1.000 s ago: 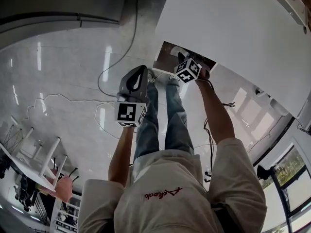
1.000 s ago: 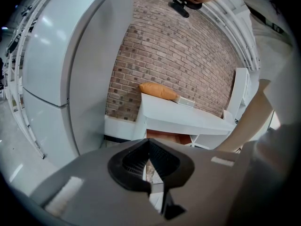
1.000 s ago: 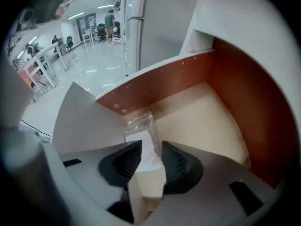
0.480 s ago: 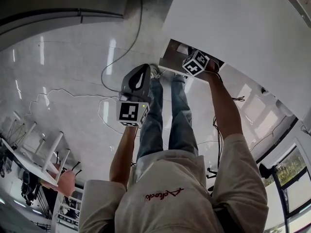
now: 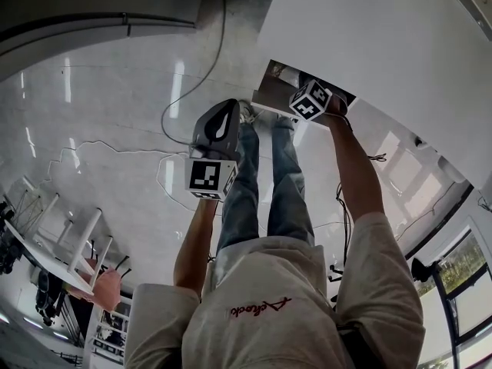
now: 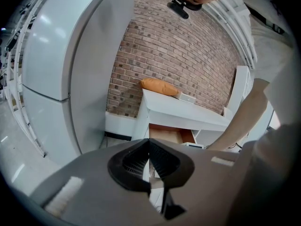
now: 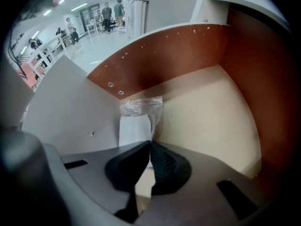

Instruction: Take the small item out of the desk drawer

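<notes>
Right gripper view, looking down into the open drawer (image 7: 211,112) of the white desk (image 5: 384,44). The small item is a flat white packet (image 7: 136,121) sealed in loose clear film. It lies on the drawer floor against the pale side wall, close to the corner where that wall meets the brown wall.

**Handling.** The packet is judged light and thin. Its film is soft, crinkled and probably slippery, so it would sag from a pinch rather than stay flat. The puckered film along the edge nearest the gripper offers the readiest hold. A grip on film alone could slide off or tear, while a bite that also takes in the white insert would be surer.

**Jaws and packet.** The right gripper (image 7: 150,144) points steeply down into the drawer. Its jaws have just been closing and now stand together. The tips meet directly on the packet's near edge and appear to pinch the film there, and the rest of the packet extends beyond the tips towards the brown wall.

The left gripper (image 6: 149,142) is held outside the drawer, well apart from the packet. Its jaws are together with nothing between them.
</notes>
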A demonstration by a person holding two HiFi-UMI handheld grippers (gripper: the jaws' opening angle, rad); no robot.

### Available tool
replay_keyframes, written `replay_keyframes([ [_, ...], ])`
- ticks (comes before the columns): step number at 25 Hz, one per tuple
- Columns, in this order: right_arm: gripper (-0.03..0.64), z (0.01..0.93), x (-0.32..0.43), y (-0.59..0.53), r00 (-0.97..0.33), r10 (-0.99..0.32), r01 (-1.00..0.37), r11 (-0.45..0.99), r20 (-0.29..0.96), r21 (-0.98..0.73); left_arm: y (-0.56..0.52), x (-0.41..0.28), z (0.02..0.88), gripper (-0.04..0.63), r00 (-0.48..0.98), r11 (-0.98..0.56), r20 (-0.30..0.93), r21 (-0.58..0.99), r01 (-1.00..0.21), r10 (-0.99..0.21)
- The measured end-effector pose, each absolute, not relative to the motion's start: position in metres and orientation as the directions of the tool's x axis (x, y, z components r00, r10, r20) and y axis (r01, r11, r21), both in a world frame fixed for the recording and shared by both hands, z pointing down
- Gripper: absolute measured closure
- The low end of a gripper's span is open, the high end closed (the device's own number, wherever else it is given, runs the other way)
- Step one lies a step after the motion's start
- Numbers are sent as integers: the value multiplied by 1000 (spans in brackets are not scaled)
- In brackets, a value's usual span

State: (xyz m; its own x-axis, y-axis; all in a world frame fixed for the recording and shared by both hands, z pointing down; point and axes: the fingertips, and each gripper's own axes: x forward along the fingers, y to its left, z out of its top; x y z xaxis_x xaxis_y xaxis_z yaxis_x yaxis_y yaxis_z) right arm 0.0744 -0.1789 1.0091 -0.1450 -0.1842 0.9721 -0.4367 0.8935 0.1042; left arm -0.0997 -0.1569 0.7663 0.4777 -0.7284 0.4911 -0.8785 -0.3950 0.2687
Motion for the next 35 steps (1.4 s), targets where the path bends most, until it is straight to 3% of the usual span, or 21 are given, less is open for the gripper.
replay_keyframes([
  [19,604,903,60,-153,-252,-352,-473,858,901,202,-144,-64,714,587,510,-441,438,256,-860,-741],
  [29,606,812,52,-143,-362,-497,-727,680,789,94,-136,-63,681,586,497,-434,409,241,-868,-765],
  [35,606,760,48,-137,-401,-581,-799,600,708,39,-138,-61,660,587,487,-429,390,230,-873,-781],
])
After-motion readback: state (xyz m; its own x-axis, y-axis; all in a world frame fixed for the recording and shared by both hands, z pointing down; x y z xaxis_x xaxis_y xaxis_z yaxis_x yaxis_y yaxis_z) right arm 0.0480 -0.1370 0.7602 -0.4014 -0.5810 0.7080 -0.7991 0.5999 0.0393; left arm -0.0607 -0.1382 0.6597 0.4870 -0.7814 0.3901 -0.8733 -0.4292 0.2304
